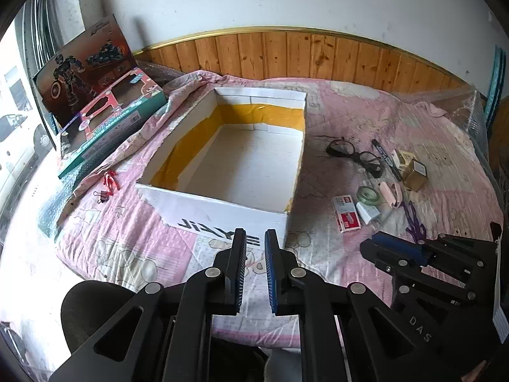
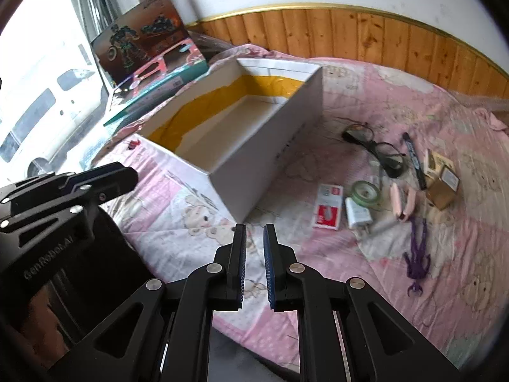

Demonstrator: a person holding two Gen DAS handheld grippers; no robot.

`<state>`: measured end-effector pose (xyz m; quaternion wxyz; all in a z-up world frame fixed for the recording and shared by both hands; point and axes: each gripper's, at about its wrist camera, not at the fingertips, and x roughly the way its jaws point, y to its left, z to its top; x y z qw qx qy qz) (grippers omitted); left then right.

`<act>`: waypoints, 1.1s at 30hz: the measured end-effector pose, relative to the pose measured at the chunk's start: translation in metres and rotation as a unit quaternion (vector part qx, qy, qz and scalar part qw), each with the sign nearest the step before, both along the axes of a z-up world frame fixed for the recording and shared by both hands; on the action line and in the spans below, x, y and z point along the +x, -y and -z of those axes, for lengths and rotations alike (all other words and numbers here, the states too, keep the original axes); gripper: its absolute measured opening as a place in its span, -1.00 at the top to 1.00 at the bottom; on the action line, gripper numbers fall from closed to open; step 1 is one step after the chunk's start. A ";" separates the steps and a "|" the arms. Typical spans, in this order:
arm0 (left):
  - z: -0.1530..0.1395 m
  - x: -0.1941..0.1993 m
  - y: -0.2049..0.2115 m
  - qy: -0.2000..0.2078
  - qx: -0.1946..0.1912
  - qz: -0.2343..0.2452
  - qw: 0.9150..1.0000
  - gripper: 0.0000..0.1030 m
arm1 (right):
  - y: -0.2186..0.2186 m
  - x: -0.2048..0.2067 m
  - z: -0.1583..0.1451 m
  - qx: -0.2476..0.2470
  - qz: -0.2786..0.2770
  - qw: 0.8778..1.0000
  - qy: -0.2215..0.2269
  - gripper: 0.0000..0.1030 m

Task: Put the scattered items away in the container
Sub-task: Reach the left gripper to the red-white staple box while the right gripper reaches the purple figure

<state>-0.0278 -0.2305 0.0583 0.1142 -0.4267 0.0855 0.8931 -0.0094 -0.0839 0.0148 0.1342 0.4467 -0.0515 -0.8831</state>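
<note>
Pink quilt (image 1: 133, 242) under everything. White box (image 1: 222, 213) mid-frame, open and bare inside. Glasses (image 1: 354, 154), staple pack (image 1: 345, 213), tape roll (image 1: 369, 195) scattered at right (well apart from box). Left gripper (image 1: 255, 238), right gripper (image 2: 254, 232): narrowly parted, gripping nothing.

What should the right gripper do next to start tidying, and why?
Probably open the right gripper and reach forward-right toward the red and white staple box, the closest of the items scattered right of the white box. The white box looks empty, and both grippers hover over the bedspread with narrow gaps between their fingers, holding nothing.
</note>
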 end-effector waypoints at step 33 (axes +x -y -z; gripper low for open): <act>0.024 -0.006 -0.061 0.058 0.027 0.068 0.996 0.00 | -0.123 -0.003 0.037 -0.092 0.113 0.989 0.037 0.04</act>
